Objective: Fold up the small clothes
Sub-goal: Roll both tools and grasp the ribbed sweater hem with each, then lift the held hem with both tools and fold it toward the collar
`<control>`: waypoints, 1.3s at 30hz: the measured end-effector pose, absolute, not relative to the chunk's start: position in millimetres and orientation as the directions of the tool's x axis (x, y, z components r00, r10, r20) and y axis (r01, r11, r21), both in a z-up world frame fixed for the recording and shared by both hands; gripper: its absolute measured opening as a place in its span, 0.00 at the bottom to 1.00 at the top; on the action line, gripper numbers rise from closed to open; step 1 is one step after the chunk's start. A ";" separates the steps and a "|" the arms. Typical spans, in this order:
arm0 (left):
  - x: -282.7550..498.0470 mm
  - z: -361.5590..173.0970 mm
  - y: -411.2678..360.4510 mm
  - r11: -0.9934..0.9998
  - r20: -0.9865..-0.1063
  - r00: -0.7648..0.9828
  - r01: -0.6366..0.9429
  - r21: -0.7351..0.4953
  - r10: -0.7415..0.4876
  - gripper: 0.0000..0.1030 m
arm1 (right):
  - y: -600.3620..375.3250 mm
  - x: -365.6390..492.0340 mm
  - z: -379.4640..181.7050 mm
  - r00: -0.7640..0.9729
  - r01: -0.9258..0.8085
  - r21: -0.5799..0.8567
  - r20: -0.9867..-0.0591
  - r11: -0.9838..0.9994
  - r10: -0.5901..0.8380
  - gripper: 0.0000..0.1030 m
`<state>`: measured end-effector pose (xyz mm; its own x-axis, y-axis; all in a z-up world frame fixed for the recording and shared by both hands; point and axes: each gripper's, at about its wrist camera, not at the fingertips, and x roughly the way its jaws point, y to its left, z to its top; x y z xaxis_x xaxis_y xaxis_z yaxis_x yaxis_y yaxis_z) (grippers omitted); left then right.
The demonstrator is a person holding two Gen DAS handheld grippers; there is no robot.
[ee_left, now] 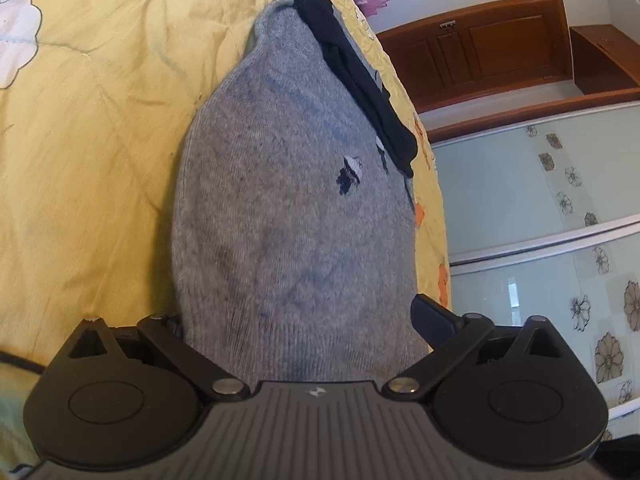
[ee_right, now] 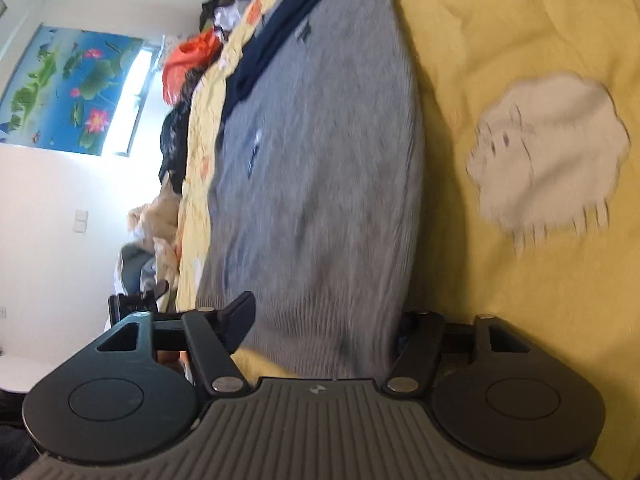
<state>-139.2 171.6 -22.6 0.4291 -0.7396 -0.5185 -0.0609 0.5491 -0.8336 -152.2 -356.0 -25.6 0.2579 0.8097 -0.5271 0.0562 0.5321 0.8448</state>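
Note:
A small grey knit garment [ee_left: 296, 208] with a dark navy band [ee_left: 352, 72] along one edge lies flat on a yellow quilt [ee_left: 88, 140]. My left gripper [ee_left: 296, 320] is wide open at the garment's near edge, one finger [ee_left: 434, 316] visible on the right, the other hidden beside the cloth. In the right wrist view the same grey garment [ee_right: 320, 168] with its navy band [ee_right: 276, 36] fills the middle. My right gripper [ee_right: 324, 320] is wide open astride the garment's near edge, its left finger [ee_right: 240, 316] showing, the right one hidden.
The yellow quilt [ee_right: 520, 40] bears white flower patches [ee_right: 548, 152]. A pile of clothes [ee_right: 192, 60] lies at the bed's far edge. A wooden door [ee_left: 480, 48] and sliding wardrobe panels [ee_left: 540, 220] stand past the bed's side.

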 end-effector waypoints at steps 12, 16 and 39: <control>-128.1 -26.6 173.9 0.700 -0.676 0.344 -0.072 -0.711 -0.651 0.07 | -361.9 -161.0 -30.9 0.282 0.068 0.815 -0.569 0.575 0.772 0.13; -127.4 -11.5 177.3 0.691 -0.641 0.393 -0.021 -0.723 -0.659 0.07 | -369.4 -155.9 -11.5 0.335 0.012 0.838 -0.518 0.546 0.787 0.13; 154.8 65.5 174.0 0.642 -0.411 0.679 0.116 -0.758 -0.608 0.06 | -407.8 142.5 28.3 0.683 -0.086 0.913 -0.238 0.399 0.690 0.13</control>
